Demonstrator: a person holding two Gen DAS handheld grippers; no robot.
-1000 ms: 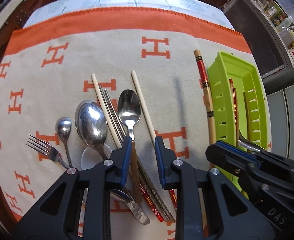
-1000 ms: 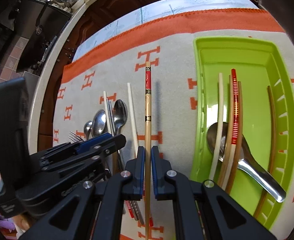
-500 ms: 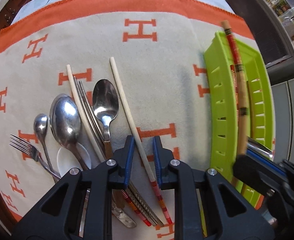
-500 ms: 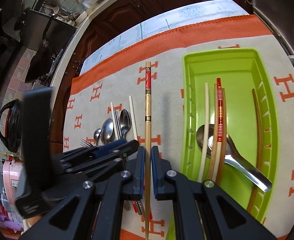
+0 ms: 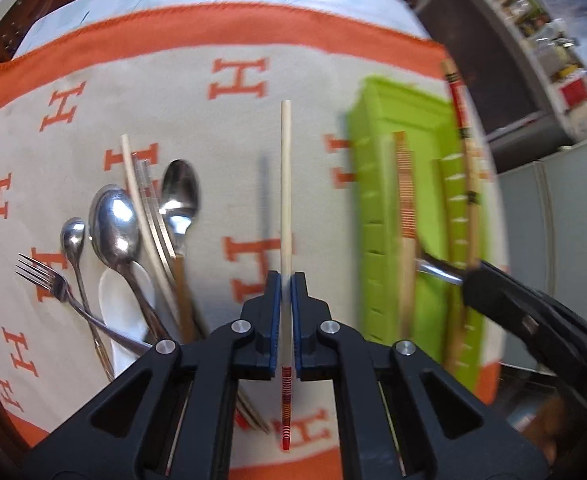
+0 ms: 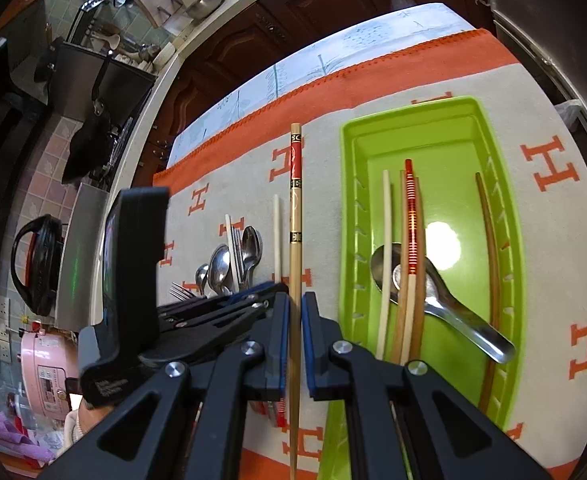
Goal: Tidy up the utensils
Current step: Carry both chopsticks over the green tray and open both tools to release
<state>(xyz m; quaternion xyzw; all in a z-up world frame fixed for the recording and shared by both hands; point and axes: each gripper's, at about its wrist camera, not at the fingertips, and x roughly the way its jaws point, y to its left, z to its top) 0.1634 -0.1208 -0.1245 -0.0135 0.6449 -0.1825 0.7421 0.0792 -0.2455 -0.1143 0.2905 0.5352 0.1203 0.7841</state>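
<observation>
Spoons [image 5: 117,228] and fork [image 5: 47,280] lie left of the tray [image 6: 351,216], all on the cloth [image 5: 213,152].

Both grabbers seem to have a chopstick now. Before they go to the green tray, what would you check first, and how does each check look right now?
1. Left gripper shut on the cream chopstick: ok. Its jaws have just been closing, with the stick between them.
2. Right gripper shut on the patterned wooden chopstick: ok.
3. Cream chopstick clear of the cloth: probably ok, its shadow lies apart from it.
4. Room in the green tray: ok, the far end of its floor is bare.
5. Sticks lined up with the chopsticks already in the tray: ok, roughly parallel.
6. Remaining spoons and fork undisturbed: cannot tell.
</observation>
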